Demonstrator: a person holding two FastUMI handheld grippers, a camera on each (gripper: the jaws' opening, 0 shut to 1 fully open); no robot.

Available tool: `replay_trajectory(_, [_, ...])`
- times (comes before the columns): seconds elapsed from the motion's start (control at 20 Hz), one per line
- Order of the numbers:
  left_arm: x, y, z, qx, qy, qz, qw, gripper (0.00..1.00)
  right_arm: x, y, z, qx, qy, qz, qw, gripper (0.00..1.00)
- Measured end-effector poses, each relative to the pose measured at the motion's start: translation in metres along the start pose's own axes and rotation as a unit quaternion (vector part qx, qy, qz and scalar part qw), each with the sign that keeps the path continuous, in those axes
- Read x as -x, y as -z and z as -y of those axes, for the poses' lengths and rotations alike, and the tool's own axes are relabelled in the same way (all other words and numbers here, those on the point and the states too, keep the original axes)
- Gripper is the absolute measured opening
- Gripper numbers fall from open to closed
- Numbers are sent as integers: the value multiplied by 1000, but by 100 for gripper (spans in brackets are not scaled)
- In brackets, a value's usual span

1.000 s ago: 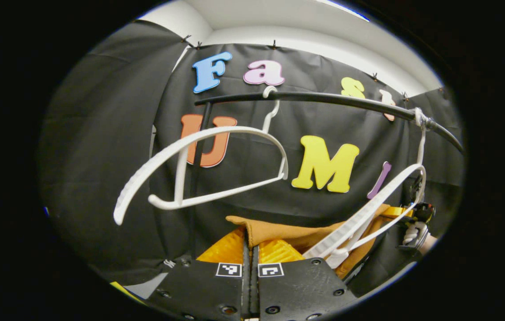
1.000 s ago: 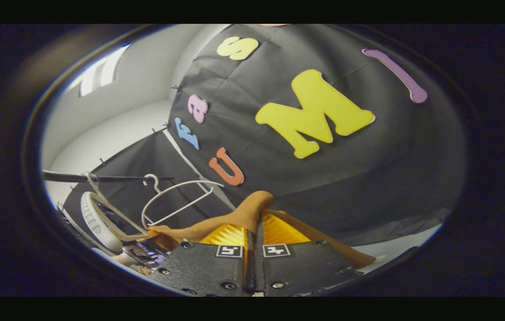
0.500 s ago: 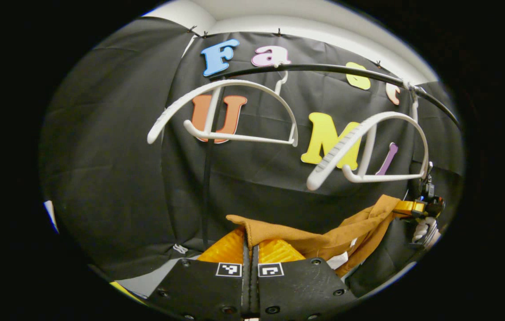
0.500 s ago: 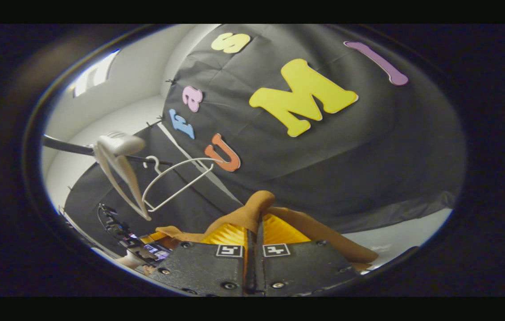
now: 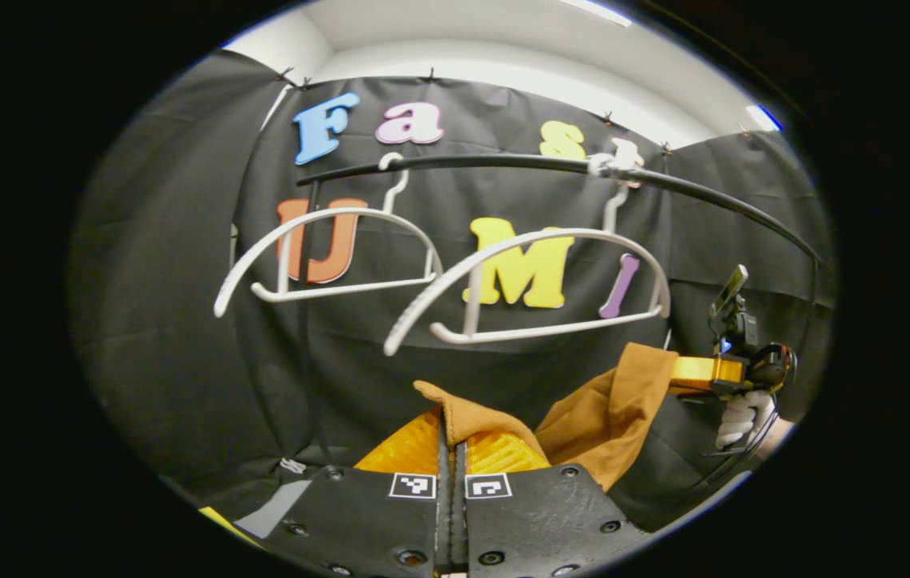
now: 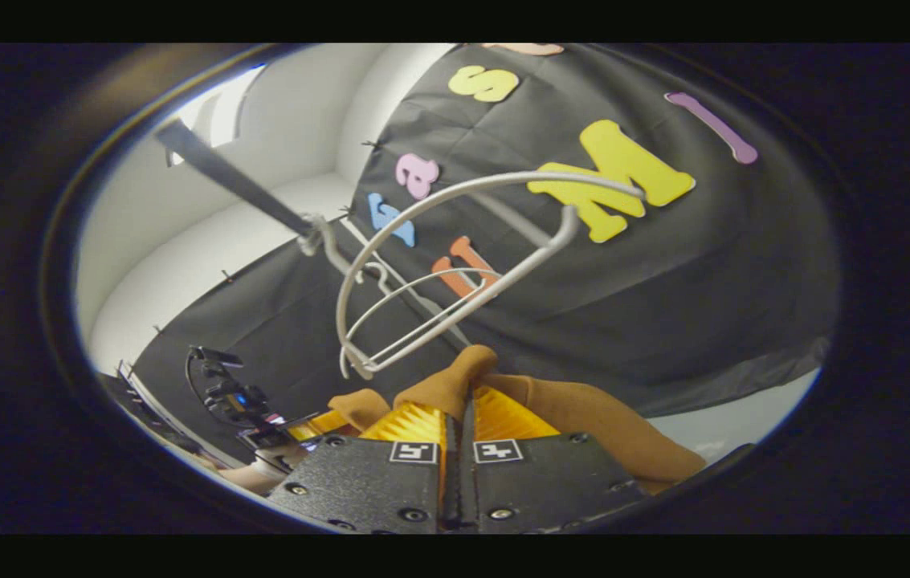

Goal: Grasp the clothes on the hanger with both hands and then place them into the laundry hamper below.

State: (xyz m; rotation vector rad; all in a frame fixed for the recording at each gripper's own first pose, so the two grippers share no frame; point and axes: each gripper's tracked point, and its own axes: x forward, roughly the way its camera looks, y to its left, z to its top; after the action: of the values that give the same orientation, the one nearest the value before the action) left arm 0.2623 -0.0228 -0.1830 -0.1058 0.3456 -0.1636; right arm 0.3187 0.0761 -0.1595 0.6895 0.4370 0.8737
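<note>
Gripping brown garment point(image 5: 607, 417) with left claw point(image 5: 451, 437) and right claw point(image 6: 459, 401), both closed on cloth, below bare hanger point(image 5: 535, 281). Risking snagging while lowering; hamper location: cannot tell.

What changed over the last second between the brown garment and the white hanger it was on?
The brown garment came off the near white hanger, which swung back up bare under the black rail. Left gripper and right gripper stay clamped on the cloth; the far white hanger still hangs bare.

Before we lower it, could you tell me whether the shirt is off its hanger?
Off: the brown shirt hangs below the bare hanger, pinched by both grippers.
</note>
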Motion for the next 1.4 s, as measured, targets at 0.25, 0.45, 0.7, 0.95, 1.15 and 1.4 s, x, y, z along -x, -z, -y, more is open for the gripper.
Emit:
replay_trajectory(0.25, [11,13,48,-11,62,-7,998,0,-1,56,-49,28,-10,-34,999,3])
replay_trajectory(0.45, [14,63,53,-11,77,-48,996,4,0,113,-26,28,41,-73,996,3])
replay_trajectory(0.7, [8,162,50,2,76,-120,990,0,6,186,39,15,157,-123,980,4])
replay_trajectory(0.95, [13,268,45,23,50,-218,974,0,19,273,96,-9,248,-199,948,4])
replay_trajectory(1.15, [31,327,49,46,35,-288,956,0,36,328,124,-21,311,-248,917,4])
replay_trajectory(1.4, [63,379,51,75,8,-364,929,0,54,387,152,-39,361,-300,882,3])
